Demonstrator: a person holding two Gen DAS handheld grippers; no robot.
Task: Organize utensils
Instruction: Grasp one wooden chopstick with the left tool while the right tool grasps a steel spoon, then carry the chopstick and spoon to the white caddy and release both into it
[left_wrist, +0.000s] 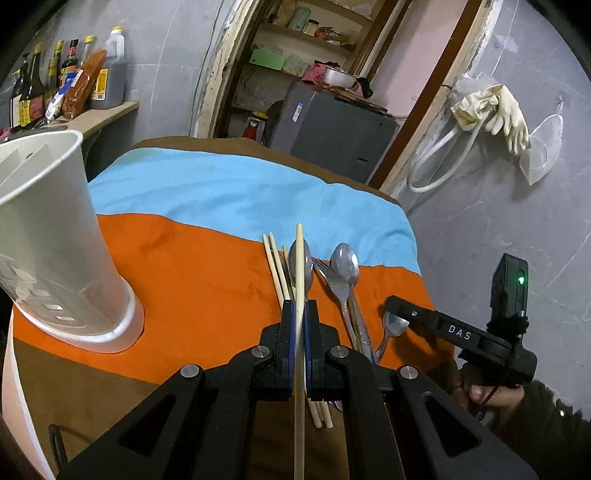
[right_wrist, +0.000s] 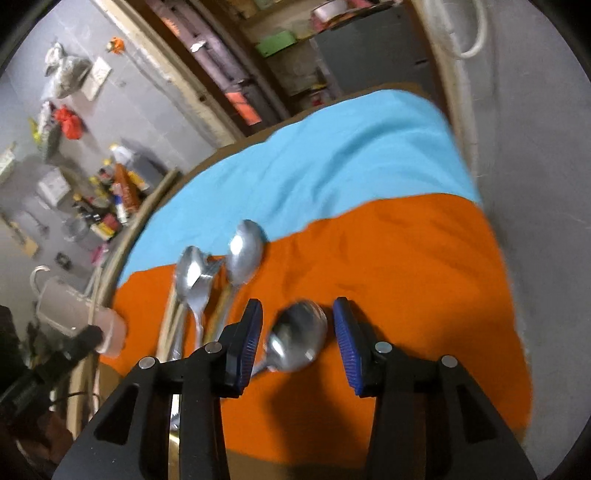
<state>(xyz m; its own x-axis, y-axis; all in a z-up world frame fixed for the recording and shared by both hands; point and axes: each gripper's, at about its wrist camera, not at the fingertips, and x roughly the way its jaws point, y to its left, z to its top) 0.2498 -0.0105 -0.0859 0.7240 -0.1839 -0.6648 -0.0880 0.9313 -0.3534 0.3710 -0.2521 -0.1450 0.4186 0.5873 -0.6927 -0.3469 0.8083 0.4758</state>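
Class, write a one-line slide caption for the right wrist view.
Right gripper, fingers apart, hovers around a spoon lying on the orange cloth.

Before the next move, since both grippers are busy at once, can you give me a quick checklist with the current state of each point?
1. Left gripper shut on the chopstick: ok, its pads clamp it.
2. Holder upright on the cloth, its mouth open: ok.
3. Right gripper open with the small spoon between its fingers: ok; the pads stand clear of the bowl.
4. Small spoon apart from the other cutlery: ok, it lies separate from the spoons and fork.
5. Remaining chopsticks undisturbed: cannot tell, the left gripper hides part of them.
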